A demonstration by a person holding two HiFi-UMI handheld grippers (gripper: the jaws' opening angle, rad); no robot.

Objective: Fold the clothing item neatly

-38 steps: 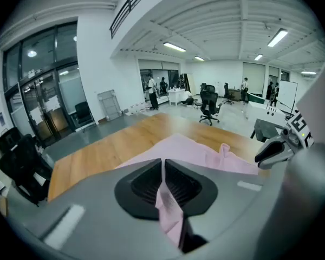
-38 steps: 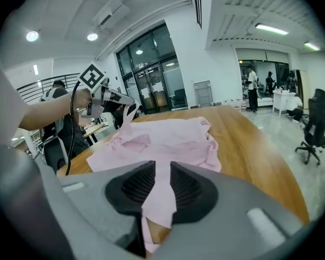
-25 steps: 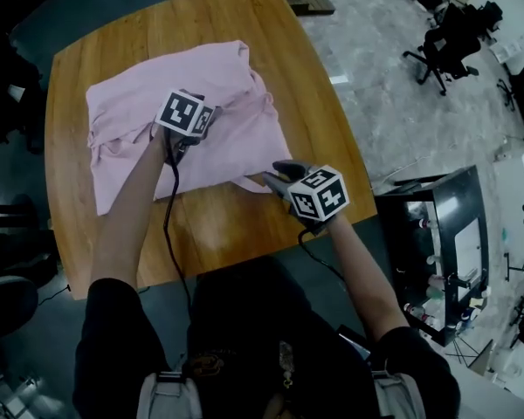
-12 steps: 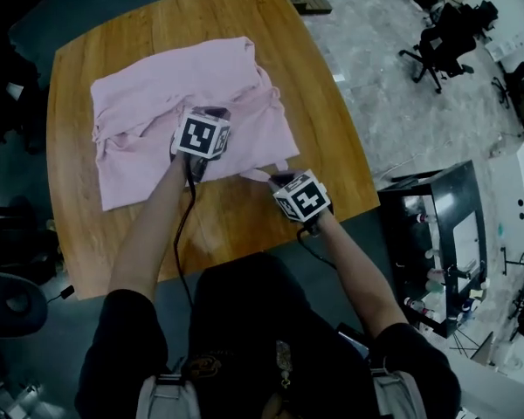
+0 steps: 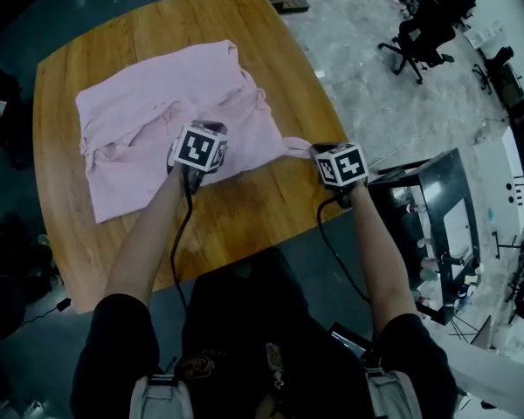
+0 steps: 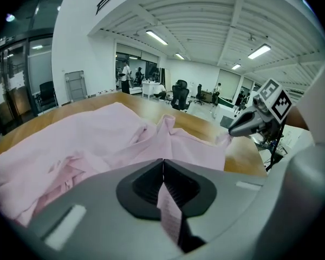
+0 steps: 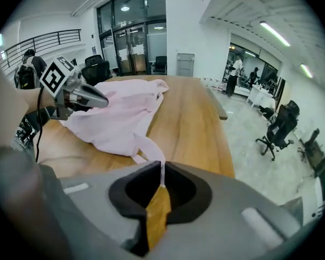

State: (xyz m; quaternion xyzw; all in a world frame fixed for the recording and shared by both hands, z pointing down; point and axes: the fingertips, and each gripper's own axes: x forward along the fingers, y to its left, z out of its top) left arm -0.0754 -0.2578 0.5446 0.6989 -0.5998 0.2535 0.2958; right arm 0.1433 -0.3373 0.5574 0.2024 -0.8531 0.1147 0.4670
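On the wooden table (image 5: 244, 208) the rumpled pink garment (image 5: 148, 120) lies with its long axis left to right. The left gripper (image 6: 163, 169) is clamped tight on its near edge. The right gripper (image 7: 162, 177), jaws just closing, pinches a corner strip drawn out rightward.

A wooden table (image 5: 249, 206) with rounded corners, the grain running across the top in warm brown planks. Spread over its far and left part, a pink garment (image 5: 157, 116), rumpled, with folds bunched along its left side and middle. Plain wood showing along the near edge and the far-left corner. One thin strip of the cloth drawn out rightward, rising off the wood near the right edge.
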